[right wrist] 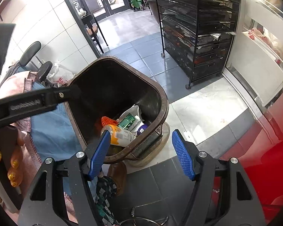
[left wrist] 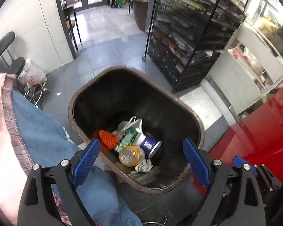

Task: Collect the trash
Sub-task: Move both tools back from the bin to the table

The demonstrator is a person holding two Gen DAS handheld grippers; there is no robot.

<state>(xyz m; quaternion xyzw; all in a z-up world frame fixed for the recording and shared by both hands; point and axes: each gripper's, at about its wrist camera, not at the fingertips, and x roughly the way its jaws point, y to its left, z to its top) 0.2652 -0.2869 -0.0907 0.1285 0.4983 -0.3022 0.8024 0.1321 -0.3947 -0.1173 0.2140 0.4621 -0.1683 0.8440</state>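
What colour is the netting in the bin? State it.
Orange; the netting lies in the bin, clearest in the left wrist view.

Below me the floor (left wrist: 111, 43) is grey and pale tile. On it stands a dark bin (left wrist: 196, 120), and inside I see an orange net (left wrist: 108, 138), a green packet (left wrist: 127, 138), a bottle (left wrist: 130, 156) and a purple can (left wrist: 151, 146). A black wire rack (left wrist: 188, 37) on castors stands beyond the bin, and a white bag (left wrist: 33, 73) lies near a chair (left wrist: 7, 56).

Bin (left wrist: 190, 111) mouth open; trash (left wrist: 131, 156) covers bottom
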